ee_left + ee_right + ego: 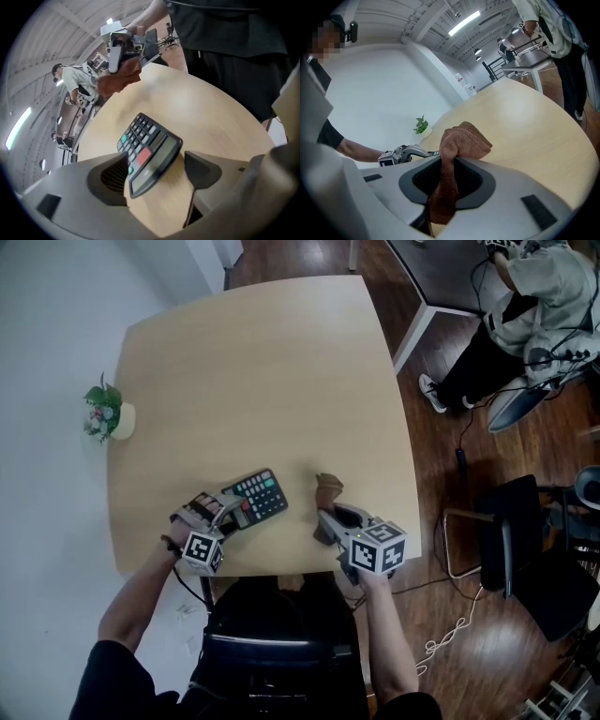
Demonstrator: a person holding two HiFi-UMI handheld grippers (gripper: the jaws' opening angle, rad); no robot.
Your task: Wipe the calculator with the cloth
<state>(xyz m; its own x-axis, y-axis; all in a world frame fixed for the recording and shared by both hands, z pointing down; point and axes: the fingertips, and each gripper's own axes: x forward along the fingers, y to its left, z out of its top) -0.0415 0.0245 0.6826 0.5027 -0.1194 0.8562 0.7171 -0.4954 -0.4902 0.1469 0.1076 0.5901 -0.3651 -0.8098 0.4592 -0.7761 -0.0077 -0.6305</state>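
Calculator [262,495]: on the wooden table [262,371], near the front edge.
Left gripper [157,171]: jaws apart, one on each side of the calculator's near end.
Right gripper [445,174]: jaws pinched tight on the brown cloth [461,138].
Cloth: sticks up just right of the calculator, not touching it.
Potted plant [105,411]: at the table's left edge.

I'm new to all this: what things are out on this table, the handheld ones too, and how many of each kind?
Calculator: 1
Cloth: 1
Potted plant: 1
Handheld tools: 2 (left tool, right tool)
Total: 5
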